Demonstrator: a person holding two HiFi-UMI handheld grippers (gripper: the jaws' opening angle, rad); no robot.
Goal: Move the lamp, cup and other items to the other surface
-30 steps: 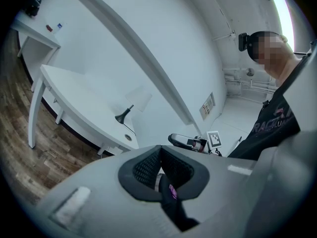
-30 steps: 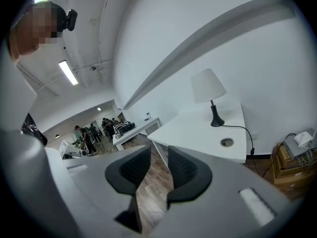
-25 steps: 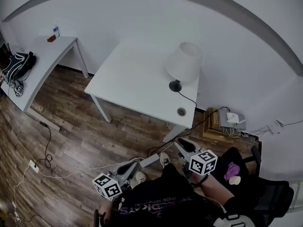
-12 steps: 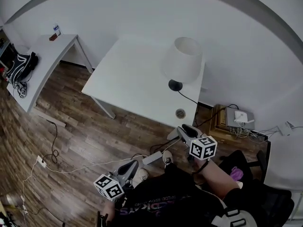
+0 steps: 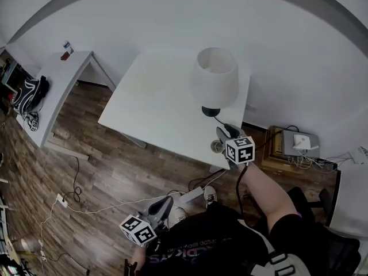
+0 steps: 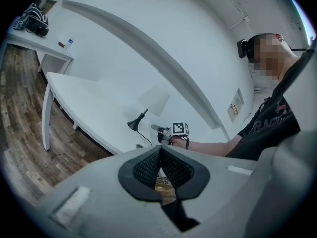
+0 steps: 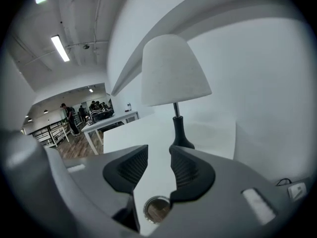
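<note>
Right gripper view — right hand-held gripper [image 7: 158, 150] just been opening, empty, facing lamp [image 7: 173, 73]; left hand-held gripper [image 6: 160, 148] clenched.

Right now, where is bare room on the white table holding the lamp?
The white rectangular table is bare from its left edge to the white-shaded, black-based lamp. The near right corner is crowded: the lamp's black cord and a round cable hole sit there.

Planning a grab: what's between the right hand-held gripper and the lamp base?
Bare tabletop in the right gripper view; the head view also shows the lamp's cord there.
</note>
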